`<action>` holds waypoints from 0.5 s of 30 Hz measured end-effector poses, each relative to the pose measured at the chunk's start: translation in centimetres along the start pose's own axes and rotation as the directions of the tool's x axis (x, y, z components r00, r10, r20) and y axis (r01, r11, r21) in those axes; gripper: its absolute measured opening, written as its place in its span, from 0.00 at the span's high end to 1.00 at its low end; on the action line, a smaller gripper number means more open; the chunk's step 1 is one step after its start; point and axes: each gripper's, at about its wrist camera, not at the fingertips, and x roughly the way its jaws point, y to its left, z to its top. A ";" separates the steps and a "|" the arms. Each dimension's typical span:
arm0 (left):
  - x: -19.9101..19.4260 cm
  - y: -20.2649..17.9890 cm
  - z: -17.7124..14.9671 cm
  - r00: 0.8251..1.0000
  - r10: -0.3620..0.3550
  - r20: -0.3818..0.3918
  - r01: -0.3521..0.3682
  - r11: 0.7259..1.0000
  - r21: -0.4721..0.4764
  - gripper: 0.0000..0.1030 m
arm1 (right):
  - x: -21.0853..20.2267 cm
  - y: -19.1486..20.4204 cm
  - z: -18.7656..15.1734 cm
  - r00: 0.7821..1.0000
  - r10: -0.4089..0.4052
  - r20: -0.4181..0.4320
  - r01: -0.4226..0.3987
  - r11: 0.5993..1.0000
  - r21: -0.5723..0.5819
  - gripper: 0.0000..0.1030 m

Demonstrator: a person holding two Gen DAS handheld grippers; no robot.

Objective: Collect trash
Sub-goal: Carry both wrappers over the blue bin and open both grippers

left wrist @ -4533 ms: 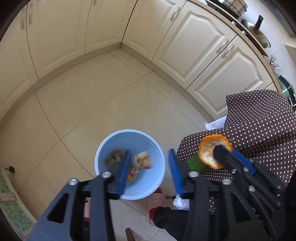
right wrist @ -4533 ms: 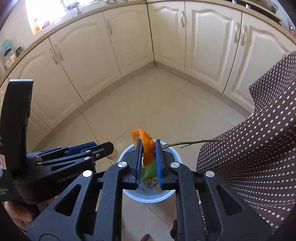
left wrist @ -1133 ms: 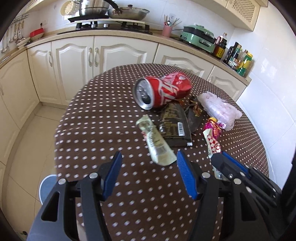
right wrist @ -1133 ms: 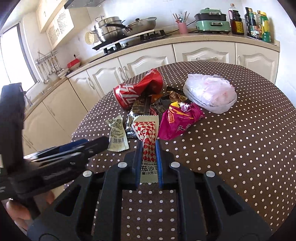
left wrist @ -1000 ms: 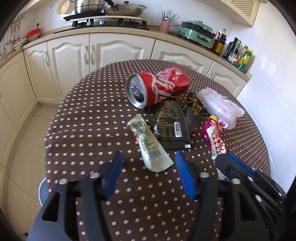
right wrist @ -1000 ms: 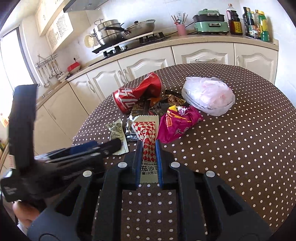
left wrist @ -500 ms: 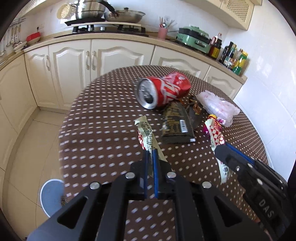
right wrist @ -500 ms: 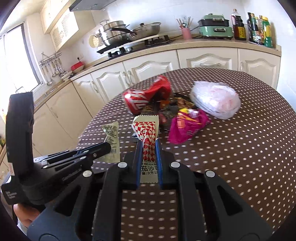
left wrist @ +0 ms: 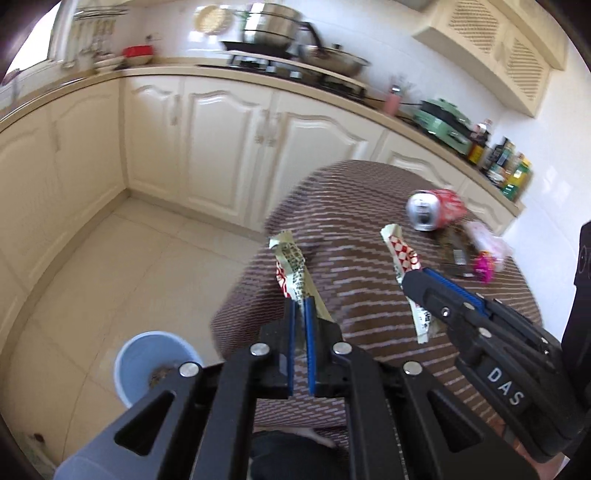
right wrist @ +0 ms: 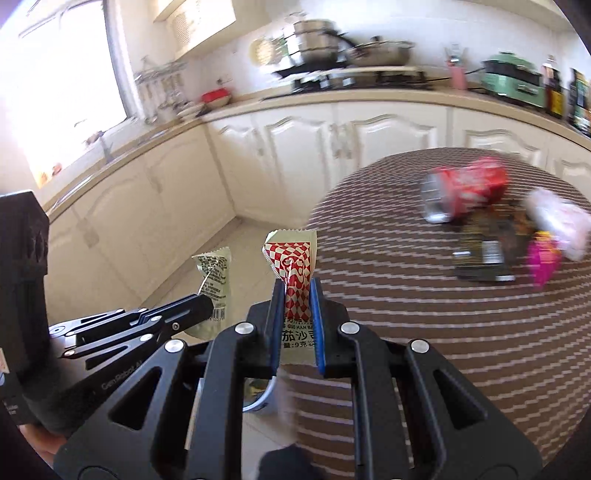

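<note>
Left gripper (left wrist: pixel 300 306) clamps green wrapper (left wrist: pixel 293 264), right gripper (right wrist: pixel 296 291) clamps checkered sachet (right wrist: pixel 291 264), blue bin (left wrist: pixel 142 356) holds scraps

Home kitchen: cream panelled cabinets (left wrist: pixel 229 147) curving along the walls, steel pots (left wrist: pixel 269 33) sitting on a stove, green electric cooker (right wrist: pixel 511 79) and sauce bottles (left wrist: pixel 513 173) lining the counter, utensils (right wrist: pixel 162 88) hanging by a bright window (right wrist: pixel 66 92), pale floor tiles (left wrist: pixel 110 273) gleaming below.
</note>
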 end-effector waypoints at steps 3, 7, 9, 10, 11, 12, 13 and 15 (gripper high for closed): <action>-0.5 4.2 -0.9 0.999 0.049 -0.005 -0.049 0.998 -0.046 0.95 | 3.2 3.9 -0.6 0.998 0.038 -0.047 -0.039 0.998 -0.042 0.86; -0.1 10.4 -2.7 0.993 0.114 -0.036 -0.118 0.987 -0.113 0.95 | 7.1 8.2 -1.7 0.990 0.082 -0.113 -0.092 0.992 -0.086 0.86; 0.3 13.1 -3.5 0.989 0.135 -0.059 -0.142 0.979 -0.145 0.95 | 9.5 10.4 -2.5 0.982 0.107 -0.156 -0.124 0.987 -0.106 0.86; 0.8 14.8 -4.1 0.987 0.143 -0.077 -0.154 0.974 -0.169 0.95 | 10.3 11.1 -2.9 0.979 0.114 -0.170 -0.134 0.985 -0.111 0.86; 1.1 15.9 -4.5 0.985 0.148 -0.089 -0.162 0.970 -0.182 0.95 | 11.4 12.0 -3.3 0.975 0.119 -0.189 -0.143 0.983 -0.118 0.86; 1.6 17.1 -4.9 0.983 0.153 -0.103 -0.171 0.965 -0.198 0.95 | 12.5 12.8 -3.7 0.971 0.123 -0.206 -0.151 0.981 -0.123 0.86; 2.1 18.3 -5.4 0.980 0.160 -0.118 -0.182 0.960 -0.211 0.95 | 13.7 13.6 -4.3 0.965 0.130 -0.227 -0.162 0.979 -0.128 0.86; 3.1 20.1 -6.0 0.976 0.167 -0.138 -0.196 0.954 -0.229 0.95 | 16.1 15.2 -5.3 0.955 0.136 -0.264 -0.176 0.975 -0.136 0.86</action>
